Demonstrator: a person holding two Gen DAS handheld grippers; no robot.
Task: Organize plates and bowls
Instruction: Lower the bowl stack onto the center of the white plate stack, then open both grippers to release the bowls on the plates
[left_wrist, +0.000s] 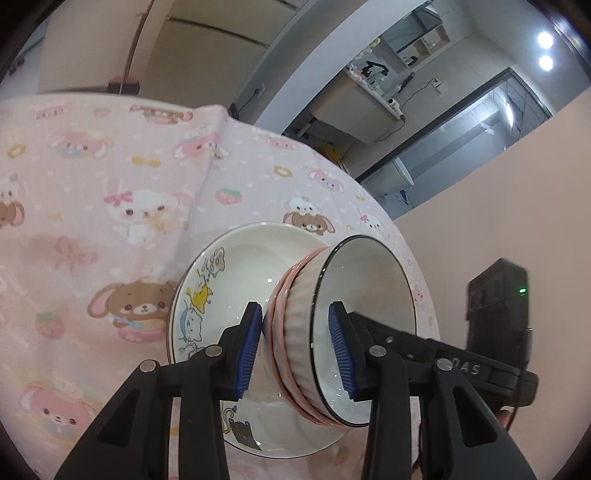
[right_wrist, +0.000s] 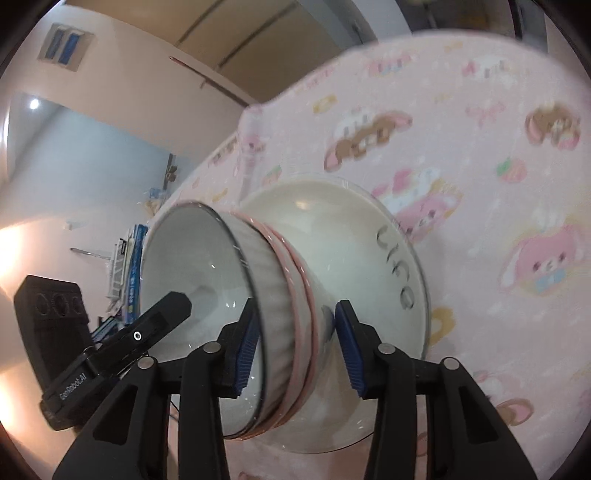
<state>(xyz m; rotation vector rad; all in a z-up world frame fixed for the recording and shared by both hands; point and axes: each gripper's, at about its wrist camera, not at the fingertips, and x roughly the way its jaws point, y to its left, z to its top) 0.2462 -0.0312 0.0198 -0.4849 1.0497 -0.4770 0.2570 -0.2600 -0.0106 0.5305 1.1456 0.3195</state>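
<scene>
A stack of bowls sits in a white cartoon-cat plate (left_wrist: 236, 273) on the pink tablecloth. The top bowl (left_wrist: 365, 288) is white, ribbed, with a dark rim; pink-rimmed bowls (left_wrist: 280, 317) nest under it. My left gripper (left_wrist: 295, 347) straddles the stack's near wall, one blue pad inside the top bowl, one outside. My right gripper (right_wrist: 295, 347) straddles the opposite wall of the same stack (right_wrist: 273, 306), above the plate (right_wrist: 399, 266). Both pads look close to the walls; contact is unclear.
The pink bunny-print tablecloth (left_wrist: 110, 206) covers the round table, whose edge runs close behind the plate on the right. Beyond it are a beige wall and a kitchen doorway. The other gripper's black body (left_wrist: 498, 306) is close beside the stack.
</scene>
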